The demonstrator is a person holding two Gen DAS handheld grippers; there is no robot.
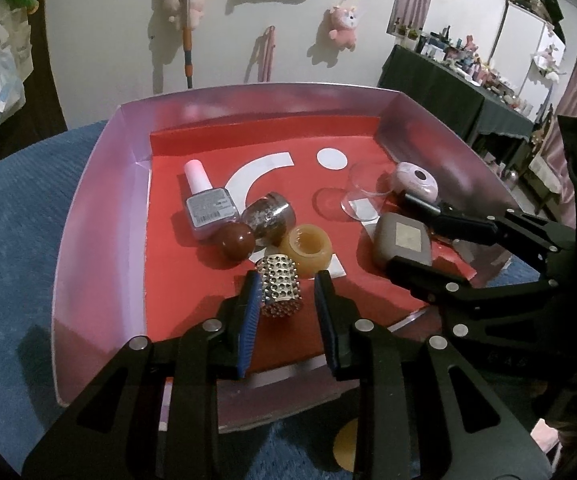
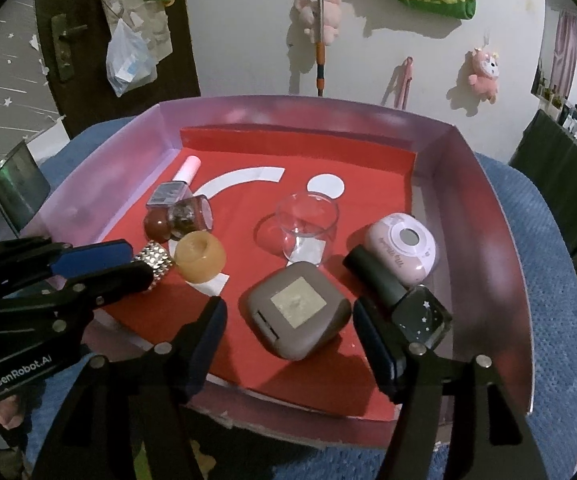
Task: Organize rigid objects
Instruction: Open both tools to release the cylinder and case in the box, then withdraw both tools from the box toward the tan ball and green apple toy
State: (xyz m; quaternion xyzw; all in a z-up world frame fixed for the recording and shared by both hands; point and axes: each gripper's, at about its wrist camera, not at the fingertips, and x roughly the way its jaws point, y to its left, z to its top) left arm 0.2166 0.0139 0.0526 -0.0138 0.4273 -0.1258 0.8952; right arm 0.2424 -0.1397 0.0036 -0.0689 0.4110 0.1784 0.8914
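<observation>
A pink-walled tray (image 1: 100,216) with a red floor holds the objects. My left gripper (image 1: 288,280) is shut on a studded silver cylinder (image 1: 280,288) at the tray's near left; the right wrist view also shows that cylinder (image 2: 156,258). My right gripper (image 2: 288,306) stands open around a grey-brown square case (image 2: 296,312), and its pads are not pressing on the case. A dark nail polish bottle (image 2: 420,316) lies just outside its right finger. Behind the cylinder sit an amber ring (image 1: 306,250), a brown ball-capped bottle (image 1: 238,242), a glitter bottle (image 1: 268,216) and a lilac polish bottle (image 1: 208,200).
A clear glass cup (image 2: 308,228) lies mid-tray, with a pink round device (image 2: 404,248) by the right wall. The tray rests on a blue cloth (image 1: 16,208). A wall with plush toys (image 1: 344,24) stands behind, and a cluttered dark table (image 1: 448,88) is at the far right.
</observation>
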